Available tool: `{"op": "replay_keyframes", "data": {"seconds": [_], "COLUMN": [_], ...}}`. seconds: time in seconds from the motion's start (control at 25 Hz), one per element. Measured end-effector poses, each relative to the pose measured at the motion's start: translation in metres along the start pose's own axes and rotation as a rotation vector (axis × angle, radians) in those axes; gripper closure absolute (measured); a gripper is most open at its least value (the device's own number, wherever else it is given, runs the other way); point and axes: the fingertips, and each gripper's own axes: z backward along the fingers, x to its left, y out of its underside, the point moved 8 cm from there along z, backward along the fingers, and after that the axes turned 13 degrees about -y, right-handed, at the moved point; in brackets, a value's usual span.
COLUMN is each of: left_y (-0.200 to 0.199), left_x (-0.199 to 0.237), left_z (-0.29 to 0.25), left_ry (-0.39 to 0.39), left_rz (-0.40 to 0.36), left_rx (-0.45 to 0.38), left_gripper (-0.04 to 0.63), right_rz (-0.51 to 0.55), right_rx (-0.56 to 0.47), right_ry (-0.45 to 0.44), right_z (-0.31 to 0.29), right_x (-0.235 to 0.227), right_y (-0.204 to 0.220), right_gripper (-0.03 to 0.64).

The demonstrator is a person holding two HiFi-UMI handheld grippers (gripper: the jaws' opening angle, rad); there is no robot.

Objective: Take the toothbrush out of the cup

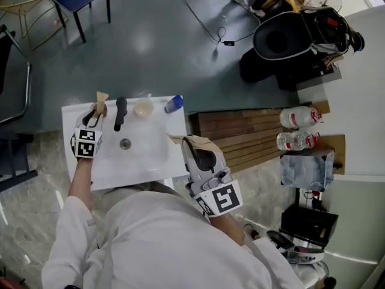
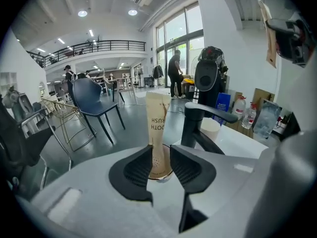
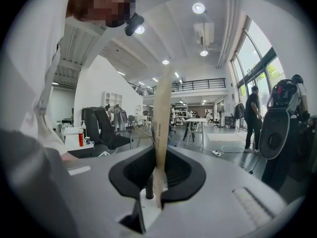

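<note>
Left gripper [image 2: 161,155] jaws stand apart either side of the packed toothbrush [image 2: 157,128] in its cup [image 2: 159,175], with the faucet [image 2: 190,125] close on the right. Right gripper [image 3: 159,167] clamps a second toothbrush packet [image 3: 161,123], open room ahead.

head view: above, steeply down | left gripper view: close, shares faucet [image 2: 191,128] | right gripper view: level, roomward

Tan toothbrush packet [image 2: 157,128], upright in cup [image 2: 161,175]

I count two wrapped toothbrushes [image 2: 157,128] [image 3: 161,128], two cups [image 2: 159,173] [image 1: 143,108], one black faucet [image 1: 120,113] and two water bottles [image 1: 298,118] [image 1: 295,141].
</note>
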Motion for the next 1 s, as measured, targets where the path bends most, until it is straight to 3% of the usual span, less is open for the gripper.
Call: {"op": "replay_keyframes", "data": {"seconds": [0.44, 0.88, 1.0], "left_y": [0.000, -0.010, -0.008], "left_x": [-0.003, -0.003, -0.001], "left_z": [-0.036, -0.050, -0.052], "left_ry": [-0.027, 0.004, 0.004], "left_rz": [-0.027, -0.035, -0.035], "left_rx": [0.056, 0.036, 0.034], "left_gripper": [0.394, 0.396, 0.442], "right_rz": [-0.011, -0.012, -0.013], "right_rx": [0.020, 0.041, 0.043], "right_ry": [0.044, 0.081, 0.086], "right_z": [0.013, 0.023, 0.024], "right_x": [-0.006, -0.010, -0.010], "right_y": [0.004, 0.007, 0.008], "right_gripper": [0.574, 0.574, 0.574]}}
